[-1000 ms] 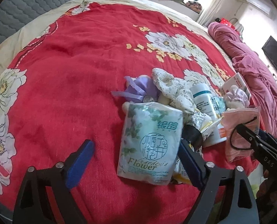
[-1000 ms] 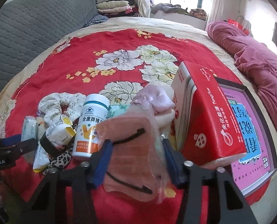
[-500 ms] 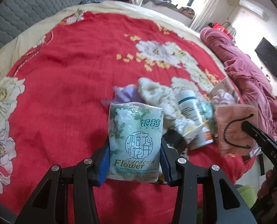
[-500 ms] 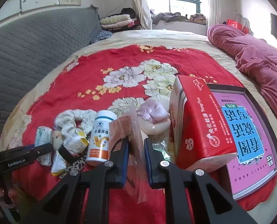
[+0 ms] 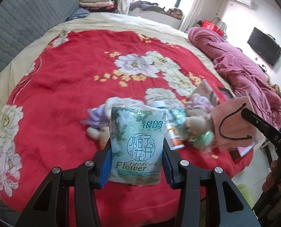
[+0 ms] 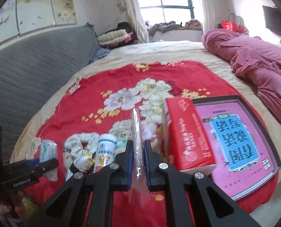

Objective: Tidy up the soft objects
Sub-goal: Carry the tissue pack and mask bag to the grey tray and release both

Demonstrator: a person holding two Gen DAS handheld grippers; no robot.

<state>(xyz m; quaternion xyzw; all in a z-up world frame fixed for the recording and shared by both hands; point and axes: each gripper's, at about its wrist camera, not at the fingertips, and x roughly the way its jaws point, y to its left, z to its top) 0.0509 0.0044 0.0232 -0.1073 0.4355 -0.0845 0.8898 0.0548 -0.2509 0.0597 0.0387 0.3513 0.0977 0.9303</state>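
My left gripper (image 5: 136, 151) is shut on a pale green tissue pack (image 5: 137, 138) printed "Gardenia Flower", held upright above the red floral blanket (image 5: 64, 94). My right gripper (image 6: 138, 145) is shut on a pink face mask in a clear bag (image 6: 136, 121), seen edge-on between its blue pads. In the left wrist view the same mask (image 5: 233, 128) hangs flat at the right. Below both lies a pile with a floral scrunchie (image 6: 83, 141), a white pill bottle (image 6: 105, 151), a purple bow (image 5: 96, 117) and a beige plush toy (image 5: 195, 121).
A red box (image 6: 187, 136) leans on a pink book in a dark tray (image 6: 235, 143) at the right of the pile. A pink quilt (image 6: 254, 64) lies along the bed's right side. A grey padded headboard (image 6: 26, 66) stands at the left, folded bedding (image 6: 114, 36) behind.
Both grippers closed, the left on the tissue pack and the right on the bagged mask. Both rose off the blanket with them, and the mask turned edge-on.
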